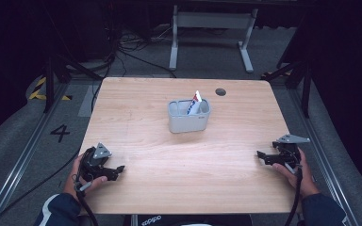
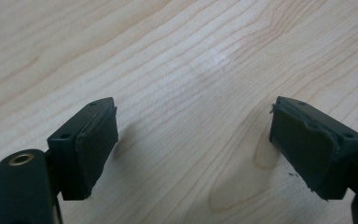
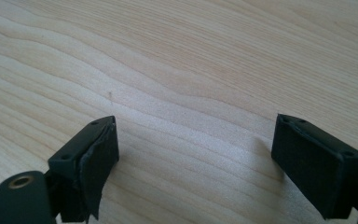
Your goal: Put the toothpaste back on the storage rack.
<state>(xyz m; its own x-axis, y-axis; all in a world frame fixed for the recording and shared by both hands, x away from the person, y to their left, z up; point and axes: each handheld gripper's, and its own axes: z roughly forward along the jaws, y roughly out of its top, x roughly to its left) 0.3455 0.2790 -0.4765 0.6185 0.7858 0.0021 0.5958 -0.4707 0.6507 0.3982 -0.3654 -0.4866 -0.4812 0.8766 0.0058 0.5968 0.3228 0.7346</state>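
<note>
Left hand-held gripper at seven o'clock and right hand-held gripper at four o'clock, jaws wide apart, empty, on wooden tabletop; grey bin near centre holds a tube.

The bin's wall hides all but the tip of the tube, and its print is too small to read. My forearms run off the bottom edge.
</note>
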